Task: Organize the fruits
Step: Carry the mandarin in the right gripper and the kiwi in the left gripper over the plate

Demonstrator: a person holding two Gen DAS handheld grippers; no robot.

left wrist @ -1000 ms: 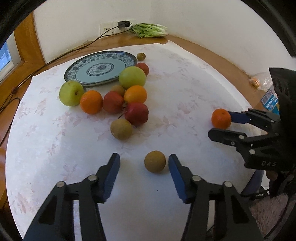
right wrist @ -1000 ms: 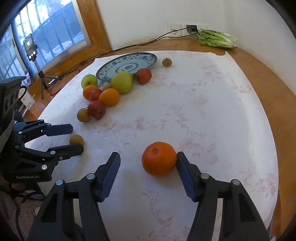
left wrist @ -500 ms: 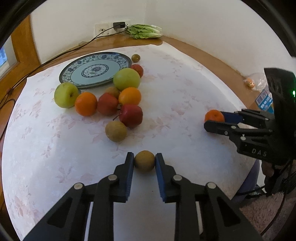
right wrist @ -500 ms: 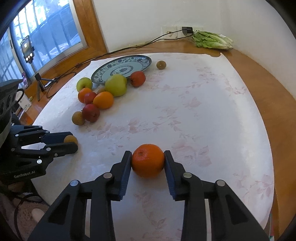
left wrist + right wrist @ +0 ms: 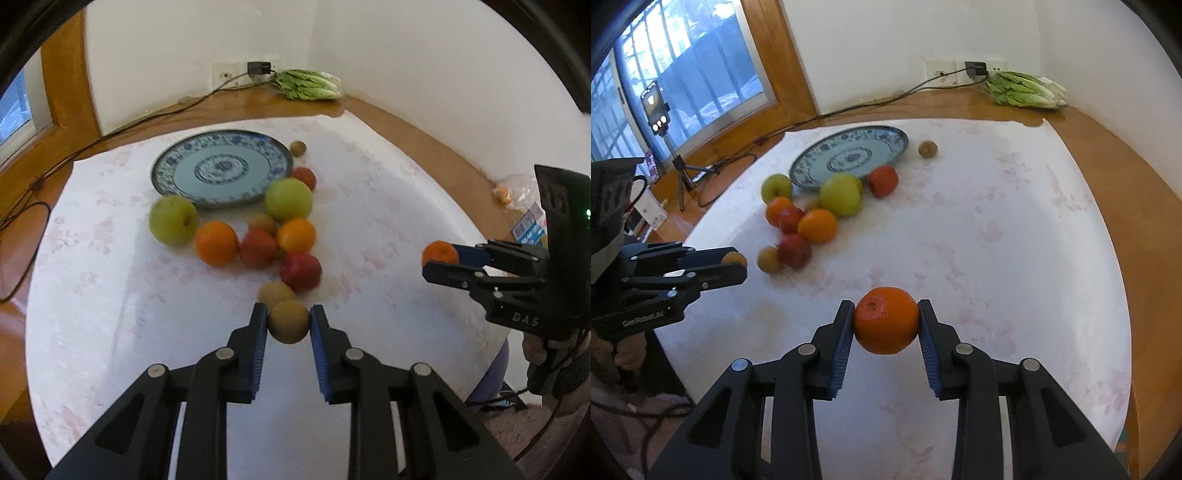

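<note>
My left gripper [image 5: 288, 323] is shut on a small brown fruit [image 5: 288, 320] and holds it above the white cloth. My right gripper [image 5: 886, 325] is shut on an orange [image 5: 886, 320], also lifted; it shows in the left wrist view [image 5: 439, 253]. A blue patterned plate [image 5: 221, 171] lies empty at the back. In front of it sits a cluster of fruit: two green apples [image 5: 173, 219] [image 5: 289, 199], two oranges [image 5: 216, 243] [image 5: 296, 235], red apples [image 5: 300, 271] and another brown fruit [image 5: 275, 291].
A small brown fruit [image 5: 928, 148] lies alone to the right of the plate. A bunch of lettuce [image 5: 1025, 90] and a power cable [image 5: 110, 134] lie on the wooden ledge at the back. A phone on a tripod [image 5: 659, 110] stands by the window.
Both grippers closed on their fruits, the left on the brown fruit and the right on the orange, then lifted them and moved forward toward the cluster.
</note>
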